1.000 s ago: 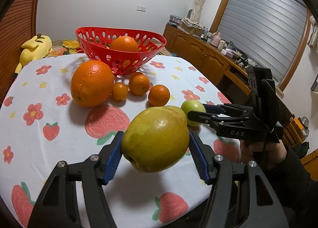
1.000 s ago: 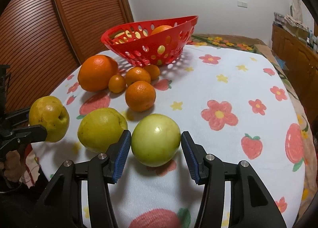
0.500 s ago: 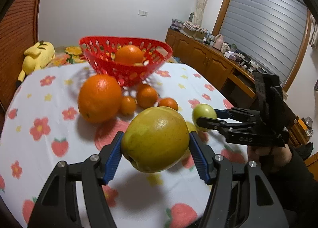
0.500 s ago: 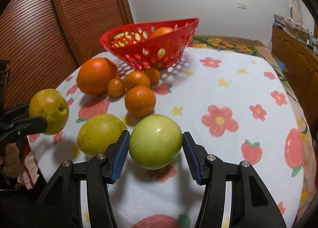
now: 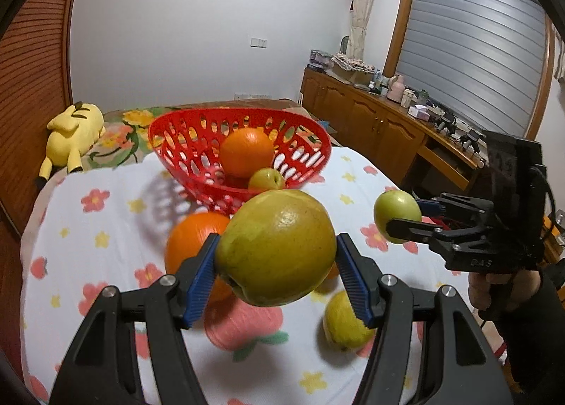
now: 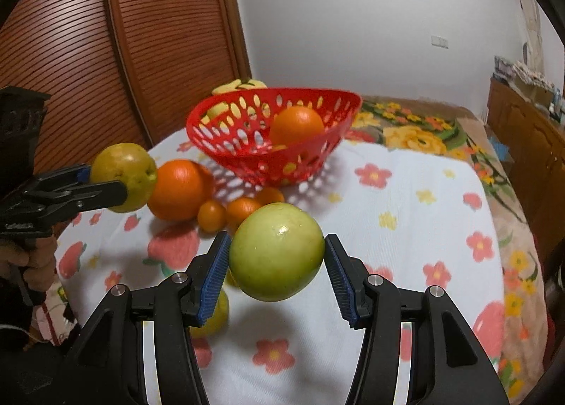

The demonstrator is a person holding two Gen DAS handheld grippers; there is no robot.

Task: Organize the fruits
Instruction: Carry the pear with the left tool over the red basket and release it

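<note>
Red basket [image 5: 197, 143], orange orange [image 5: 246, 152], flower-and-strawberry-patterned white tablecloth [image 6: 406, 200].

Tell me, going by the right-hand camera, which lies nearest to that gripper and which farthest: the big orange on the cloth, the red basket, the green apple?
1. Green apple, held in the right gripper.
2. Big orange, left, on the cloth.
3. Red basket, behind it.

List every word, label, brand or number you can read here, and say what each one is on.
"DAS" - embossed on the black body of the right gripper, seen from the left wrist view.
Left gripper: a mark on its body is too blurred to read.
Items on the sideboard: any labels are too small to read.
No other text is readable.
</note>
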